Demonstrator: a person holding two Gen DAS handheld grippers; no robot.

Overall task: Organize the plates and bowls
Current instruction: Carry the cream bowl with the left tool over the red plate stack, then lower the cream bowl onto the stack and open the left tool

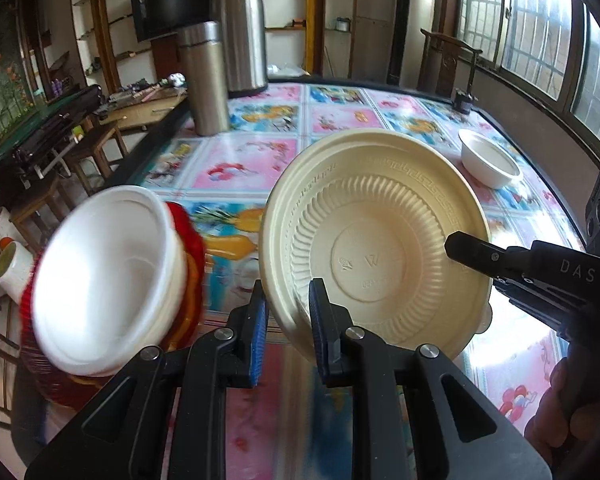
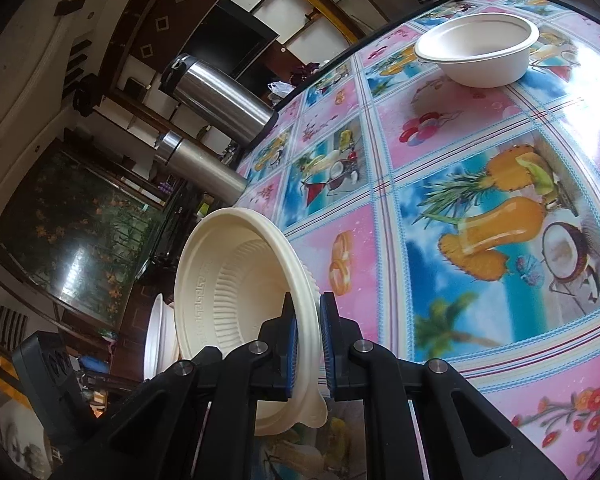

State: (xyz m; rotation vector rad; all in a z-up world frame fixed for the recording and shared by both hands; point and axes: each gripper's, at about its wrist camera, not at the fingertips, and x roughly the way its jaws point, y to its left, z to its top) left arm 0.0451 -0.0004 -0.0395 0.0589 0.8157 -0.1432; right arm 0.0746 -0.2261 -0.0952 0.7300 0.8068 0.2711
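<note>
Two hand-held grippers in my view, left hand-held gripper (image 1: 288, 322) and right hand-held gripper (image 2: 309, 340) each pinching the cream bowl (image 1: 376, 248) rim, tilted above the desk (image 1: 260, 152).

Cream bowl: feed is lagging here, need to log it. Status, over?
Left gripper and right gripper both shut on cream bowl rim, bowl tilted above table. White bowl stack close left. Nothing blocking.

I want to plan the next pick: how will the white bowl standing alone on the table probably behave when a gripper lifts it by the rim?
The white bowl looks thin-walled and disposable, so probably very light, and its rim may flex under a pinch. It stands upright on a glossy tablecloth, so a push would likely slide it rather than tip it.
</note>
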